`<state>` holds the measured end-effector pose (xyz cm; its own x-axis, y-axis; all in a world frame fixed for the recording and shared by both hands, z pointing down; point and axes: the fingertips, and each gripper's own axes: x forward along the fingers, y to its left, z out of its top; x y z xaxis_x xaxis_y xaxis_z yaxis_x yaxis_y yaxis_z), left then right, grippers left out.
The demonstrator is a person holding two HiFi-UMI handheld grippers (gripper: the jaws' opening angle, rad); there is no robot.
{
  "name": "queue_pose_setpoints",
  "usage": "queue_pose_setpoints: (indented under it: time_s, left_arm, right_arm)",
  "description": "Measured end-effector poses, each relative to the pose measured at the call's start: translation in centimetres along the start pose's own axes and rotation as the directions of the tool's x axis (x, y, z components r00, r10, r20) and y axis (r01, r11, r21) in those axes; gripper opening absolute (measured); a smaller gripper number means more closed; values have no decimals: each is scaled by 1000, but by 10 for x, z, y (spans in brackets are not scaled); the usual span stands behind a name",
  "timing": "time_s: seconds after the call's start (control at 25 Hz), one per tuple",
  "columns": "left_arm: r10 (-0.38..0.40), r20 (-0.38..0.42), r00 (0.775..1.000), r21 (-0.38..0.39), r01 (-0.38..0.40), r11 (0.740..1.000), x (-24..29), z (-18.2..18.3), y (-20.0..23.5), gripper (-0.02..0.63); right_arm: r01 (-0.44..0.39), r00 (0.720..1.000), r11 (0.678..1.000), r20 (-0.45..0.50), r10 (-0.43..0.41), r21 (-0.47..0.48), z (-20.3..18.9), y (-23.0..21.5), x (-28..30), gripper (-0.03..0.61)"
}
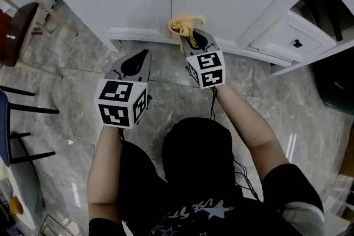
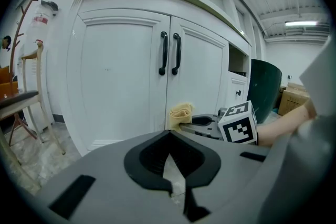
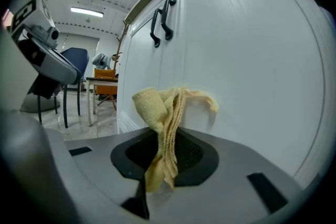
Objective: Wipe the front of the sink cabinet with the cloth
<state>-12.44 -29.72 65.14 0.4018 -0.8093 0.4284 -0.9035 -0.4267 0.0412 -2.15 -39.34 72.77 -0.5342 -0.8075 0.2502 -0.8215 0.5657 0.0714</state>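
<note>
Grey marble-tile floor, blue chair, ceiling strip light

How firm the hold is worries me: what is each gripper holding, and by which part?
The right gripper clamps the yellow cloth by its bunched lower end; the rest sticks out past the jaws. The left gripper holds nothing.

no text i can read with confidence, pale stylised lettering with a star on the person's dark shirt, too distorted to spell out, marker cube carries only black-and-white square patterns, no letters
</note>
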Motion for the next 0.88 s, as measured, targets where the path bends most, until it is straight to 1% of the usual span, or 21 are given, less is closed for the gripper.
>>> queue_pose_setpoints:
  time_s: [0.2, 0.48, 0.72, 0.88]
  left_arm:
    - [-26, -7, 1000, 9, 26, 1000, 8, -3, -11, 15]
    - [-78, -10, 997, 22, 78, 997, 24, 0, -37, 15]
    - [-124, -9, 992, 19, 124, 992, 34, -1, -55, 15]
    - [-149, -9, 989, 10, 149, 989, 40, -4, -60, 15]
  right_arm:
    - [80, 997, 996, -17, -79, 40, -15, -36, -21, 84]
    - [197, 980, 977, -43, -195, 77, -34, -94, -65, 84]
    - [312, 949, 946, -80, -305, 89, -53, -137, -106, 84]
    - [377, 925, 920, -92, -368, 108, -61, -160, -130, 84]
